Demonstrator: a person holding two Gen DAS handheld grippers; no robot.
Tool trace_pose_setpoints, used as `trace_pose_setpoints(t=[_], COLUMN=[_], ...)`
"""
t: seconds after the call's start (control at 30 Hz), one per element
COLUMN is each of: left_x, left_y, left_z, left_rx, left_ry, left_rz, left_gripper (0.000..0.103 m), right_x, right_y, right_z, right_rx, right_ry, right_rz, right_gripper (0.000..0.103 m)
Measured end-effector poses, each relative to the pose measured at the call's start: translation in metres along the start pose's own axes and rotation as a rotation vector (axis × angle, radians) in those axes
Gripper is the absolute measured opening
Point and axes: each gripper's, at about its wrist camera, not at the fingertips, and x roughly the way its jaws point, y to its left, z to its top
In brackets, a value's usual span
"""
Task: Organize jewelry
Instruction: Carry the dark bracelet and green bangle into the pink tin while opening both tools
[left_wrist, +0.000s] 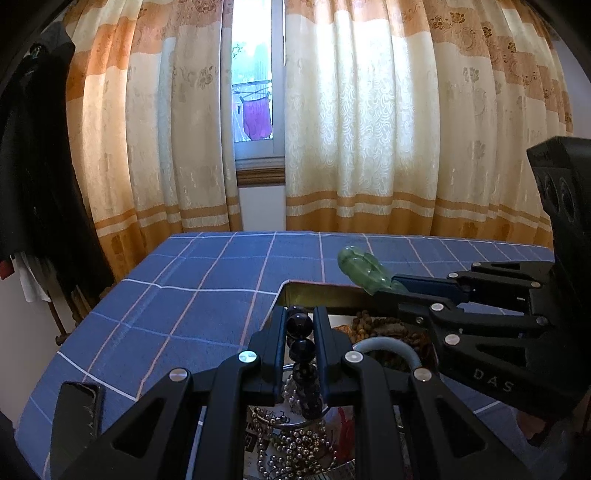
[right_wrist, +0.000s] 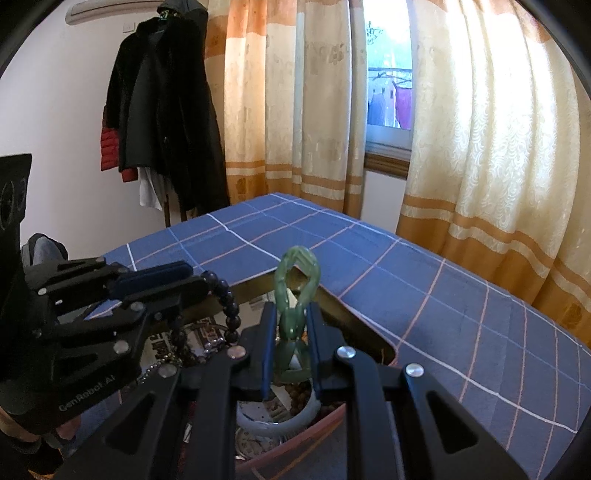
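Looking through the left wrist view: left gripper (left_wrist: 300, 334) clamped on a dark bead bracelet (left_wrist: 301, 350) hanging into the open tin box (left_wrist: 295, 291) on the blue checked cloth (left_wrist: 177, 295); right gripper (left_wrist: 384, 286) alongside. Right wrist view: right gripper (right_wrist: 291, 332) pinches a green jade bracelet (right_wrist: 295, 288), its loop upright above the box; pale bangle (right_wrist: 273, 421) lies below inside.

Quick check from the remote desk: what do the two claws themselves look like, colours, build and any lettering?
Both are matte black plastic linkages with triangular cutouts and round silver pivot pins. The left claw and right claw each have two flat parallel fingers faced with dark blue pads. White lettering shows on the bodies: "DAS" on the right one, "GenRobot.AI" on the left. No cables are visible.
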Motion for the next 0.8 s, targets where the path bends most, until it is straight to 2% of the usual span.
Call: trace_pose_setpoints(t=[0.3,0.8], left_x=[0.006,0.024], left_y=[0.003,0.001], left_z=[-0.002,-0.012], left_rx=[0.001,0.032], left_ry=[0.020,0.117], left_rz=[0.001,-0.003], left_gripper=[0.014,0.015], right_x=[0.013,0.040], right_y=[-0.001,-0.005], right_z=[0.001,-0.006], right_rx=[0.000,0.005], right_ry=[0.026,0.110], right_rz=[0.000,0.002], right_gripper=[0.018,0.018])
